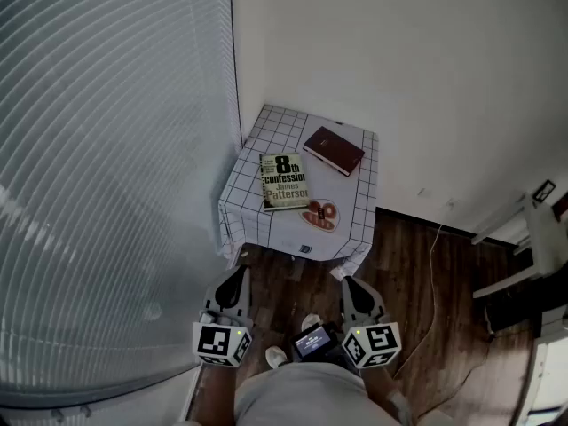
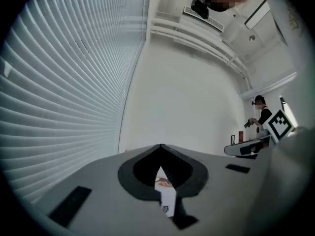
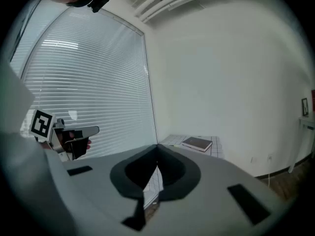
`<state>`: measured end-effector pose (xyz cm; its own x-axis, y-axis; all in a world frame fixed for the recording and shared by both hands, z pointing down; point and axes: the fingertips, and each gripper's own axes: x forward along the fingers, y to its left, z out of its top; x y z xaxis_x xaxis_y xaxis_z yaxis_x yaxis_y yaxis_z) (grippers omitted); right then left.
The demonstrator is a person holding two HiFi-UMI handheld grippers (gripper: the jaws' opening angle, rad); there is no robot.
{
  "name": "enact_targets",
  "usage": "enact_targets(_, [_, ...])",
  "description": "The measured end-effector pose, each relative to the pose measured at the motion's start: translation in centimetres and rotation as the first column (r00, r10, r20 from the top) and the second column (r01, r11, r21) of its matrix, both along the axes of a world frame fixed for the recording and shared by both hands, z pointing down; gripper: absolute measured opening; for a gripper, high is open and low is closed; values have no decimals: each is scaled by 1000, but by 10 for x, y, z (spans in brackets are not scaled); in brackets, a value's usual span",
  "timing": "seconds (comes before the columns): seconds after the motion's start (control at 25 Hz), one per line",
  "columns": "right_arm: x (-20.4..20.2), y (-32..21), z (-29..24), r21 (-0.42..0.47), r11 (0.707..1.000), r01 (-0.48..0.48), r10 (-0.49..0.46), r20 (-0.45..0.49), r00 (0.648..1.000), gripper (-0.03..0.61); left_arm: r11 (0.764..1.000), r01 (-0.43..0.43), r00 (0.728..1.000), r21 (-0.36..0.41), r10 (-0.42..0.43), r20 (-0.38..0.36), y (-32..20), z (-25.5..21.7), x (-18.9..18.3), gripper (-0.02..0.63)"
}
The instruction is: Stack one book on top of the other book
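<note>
Presently the two books lie apart on a small desk (image 1: 357,189) that stands in the corner between the window blinds (image 1: 106,149) and the white wall (image 1: 399,60). A white cloth with a dark grid (image 1: 240,224) covers the desk and hangs down its sides. The paperback (image 1: 285,182), whose cover reads "8th Confession, James Patterson", lies flat and face up on the side toward the blinds. The maroon hardback (image 1: 334,150) lies flat nearer the wall, turned at an angle to the paperback, with bare cloth between them. Just in front of the paperback, by the near edge, sits a small oval dish (image 1: 320,214) with something red on it; what that is cannot be made out.

The left tongs (image 1: 238,273) and the right tongs (image 1: 348,282) are held side by side over the dark wood floor (image 1: 417,273), well short of the desk, each pointing toward it. Both are closed, the jaw tips meeting, with nothing gripped in either. In the right gripper view the maroon hardback shows beyond the closed tips, on the far part of the desk. A thin white cable (image 1: 432,264) trails across the floor to the right of the desk.
</note>
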<state>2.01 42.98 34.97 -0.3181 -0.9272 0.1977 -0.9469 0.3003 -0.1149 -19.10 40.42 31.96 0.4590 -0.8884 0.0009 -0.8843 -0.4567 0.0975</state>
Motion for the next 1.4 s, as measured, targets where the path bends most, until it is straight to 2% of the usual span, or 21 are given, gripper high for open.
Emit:
enact_targets(0.52, [5, 5, -1, 4, 1000, -28, 28, 8, 1000, 6, 1000, -30, 999, 1, 30, 17, 2, -2, 6, 8])
enact_targets(0.84, [15, -3, 3, -9, 999, -42, 42, 26, 999, 6, 999, -35, 999, -28, 36, 29, -7, 4, 16, 8])
enact_targets(1.16, [21, -42, 14, -28, 999, -32, 33, 38, 999, 6, 999, -17, 999, -43, 19, 49, -40, 12, 20, 8])
enact_targets(1.4, [24, -91, 11, -4, 1000, -11, 11, 11, 1000, 6, 999, 8, 997, -49, -5, 72, -84, 15, 23, 8])
